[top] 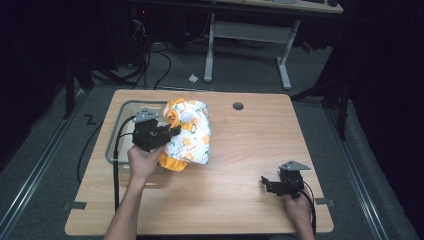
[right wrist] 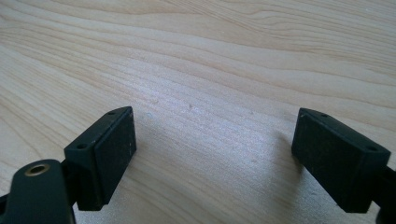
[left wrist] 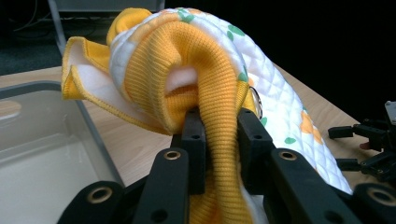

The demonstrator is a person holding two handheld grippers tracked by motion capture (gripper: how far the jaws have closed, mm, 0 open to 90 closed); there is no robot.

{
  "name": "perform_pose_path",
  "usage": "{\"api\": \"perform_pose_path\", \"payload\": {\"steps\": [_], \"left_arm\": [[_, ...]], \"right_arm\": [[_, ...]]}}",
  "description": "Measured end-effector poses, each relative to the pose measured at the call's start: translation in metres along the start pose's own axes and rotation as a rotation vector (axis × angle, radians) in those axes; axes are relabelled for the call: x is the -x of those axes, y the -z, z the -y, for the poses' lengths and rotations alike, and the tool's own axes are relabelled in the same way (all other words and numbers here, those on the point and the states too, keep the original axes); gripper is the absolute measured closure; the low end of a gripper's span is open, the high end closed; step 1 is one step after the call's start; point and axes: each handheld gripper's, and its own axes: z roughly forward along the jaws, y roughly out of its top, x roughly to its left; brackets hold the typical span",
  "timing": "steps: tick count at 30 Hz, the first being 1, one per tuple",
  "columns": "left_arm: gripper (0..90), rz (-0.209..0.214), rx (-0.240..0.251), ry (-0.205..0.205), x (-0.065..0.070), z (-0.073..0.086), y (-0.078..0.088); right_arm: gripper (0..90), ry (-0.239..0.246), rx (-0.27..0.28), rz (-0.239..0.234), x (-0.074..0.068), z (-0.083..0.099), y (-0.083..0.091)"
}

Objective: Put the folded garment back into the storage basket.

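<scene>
A small quilted garment [top: 189, 134], white with orange and green prints and orange ribbed trim, hangs lifted over the right edge of a clear plastic bin [top: 120, 131]. My left gripper [top: 172, 132] is shut on the garment's orange ribbed band [left wrist: 219, 116], which is pinched between the jaws in the left gripper view [left wrist: 218, 140]. The rest of the garment [left wrist: 275, 93] drapes to the right toward the table. My right gripper [top: 265, 183] rests low at the table's front right, open, with bare wood between its jaws [right wrist: 212, 154].
The wooden table [top: 250, 145] has a round grommet hole [top: 238, 106] near its back edge. The bin [left wrist: 42, 135] looks empty inside. A white desk frame [top: 250, 40] and cables lie on the floor beyond the table.
</scene>
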Motion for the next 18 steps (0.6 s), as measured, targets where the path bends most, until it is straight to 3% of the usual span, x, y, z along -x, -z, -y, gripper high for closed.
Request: {"api": "perform_pose_path", "payload": {"steps": [10, 18], "left_arm": [[75.8, -0.033, 0.013, 0.045, -0.024, 0.002, 0.020], [75.7, -0.064, 0.004, 0.046, -0.033, 0.003, 0.028]], "right_arm": [[13.8, 0.001, 0.001, 0.000, 0.000, 0.000, 0.000], [13.8, 0.002, 0.001, 0.000, 0.000, 0.000, 0.000]]}}
